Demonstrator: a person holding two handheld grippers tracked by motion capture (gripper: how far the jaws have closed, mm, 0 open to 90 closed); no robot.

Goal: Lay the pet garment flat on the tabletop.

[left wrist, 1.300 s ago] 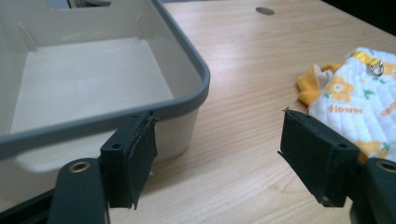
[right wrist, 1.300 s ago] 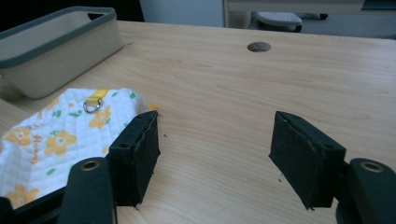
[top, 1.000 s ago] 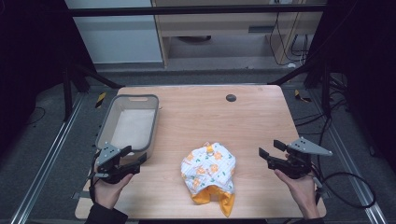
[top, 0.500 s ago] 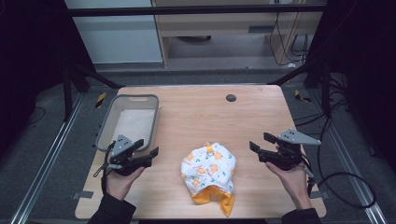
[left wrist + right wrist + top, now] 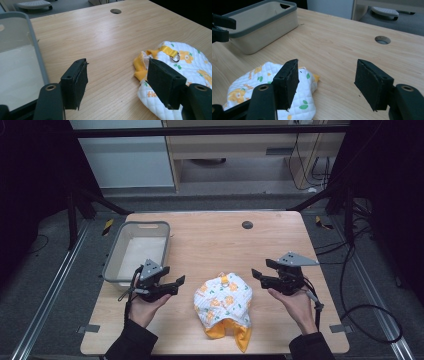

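Your left gripper and right gripper flanked the white quilted, orange-flowered cloth bundle lying mid-table, touching nothing. Both sets of jaws stood apart and empty, the right just narrowing slightly. The grey plastic bin sat left.

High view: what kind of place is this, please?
Probably a lab or workshop for recording: a wooden table on a metal frame, loose cables on the carpet, and a grey bin beside a quilted cloth.

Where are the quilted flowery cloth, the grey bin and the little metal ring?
quilted cloth (image 5: 223,296), high view, middle of its white top
grey bin (image 5: 112,261), high view, left rim
metal ring (image 5: 176,58), left gripper view, on the yellow strap
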